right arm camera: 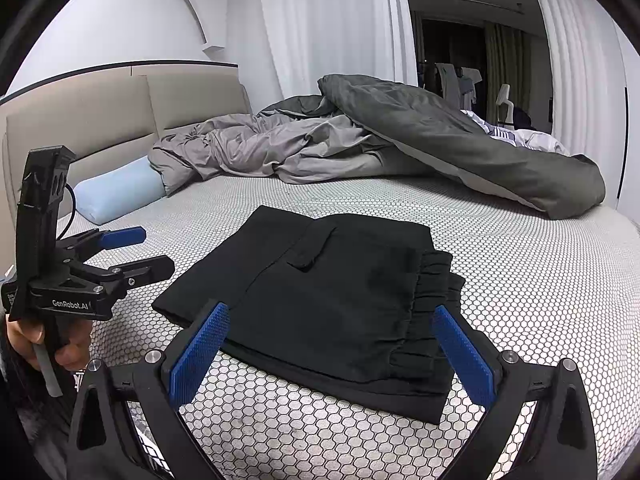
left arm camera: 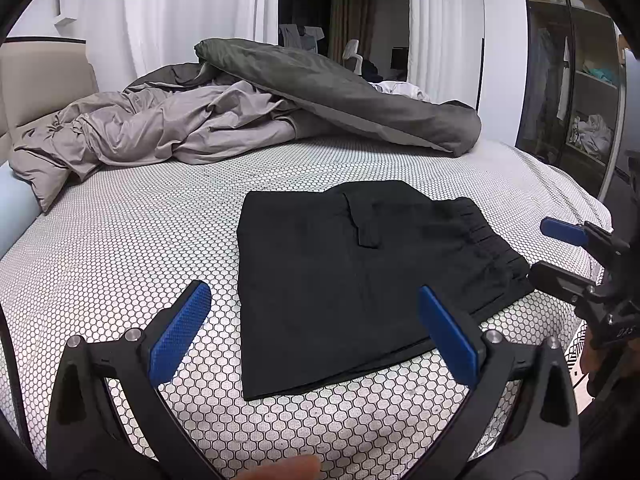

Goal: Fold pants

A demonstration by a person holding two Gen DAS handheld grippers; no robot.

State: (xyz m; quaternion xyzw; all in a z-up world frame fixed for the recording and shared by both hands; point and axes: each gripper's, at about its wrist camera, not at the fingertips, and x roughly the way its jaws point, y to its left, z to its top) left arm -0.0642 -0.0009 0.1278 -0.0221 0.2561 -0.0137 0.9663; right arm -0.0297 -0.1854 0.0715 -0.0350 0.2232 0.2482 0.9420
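Observation:
Black pants [left arm camera: 340, 264] lie folded into a compact rectangle on the honeycomb-patterned bed sheet [left arm camera: 120, 240], elastic waistband to the right, a pocket flap on top. My left gripper [left arm camera: 313, 288] is open just in front of the fold's near edge, with nothing between its blue pads. The right gripper [left arm camera: 539, 249] shows at the right beside the waistband, also open. In the right wrist view the pants [right arm camera: 340, 280] lie ahead, my right gripper [right arm camera: 329, 310] is open and empty over their near edge, and the left gripper [right arm camera: 156, 249] stands open off the left corner, held by a hand.
A crumpled grey duvet [left arm camera: 240, 120] is piled across the far half of the bed. A light blue pillow [right arm camera: 116, 192] rests by the beige headboard [right arm camera: 100, 112]. An open wardrobe [left arm camera: 580, 80] stands at the right. Bare sheet surrounds the pants.

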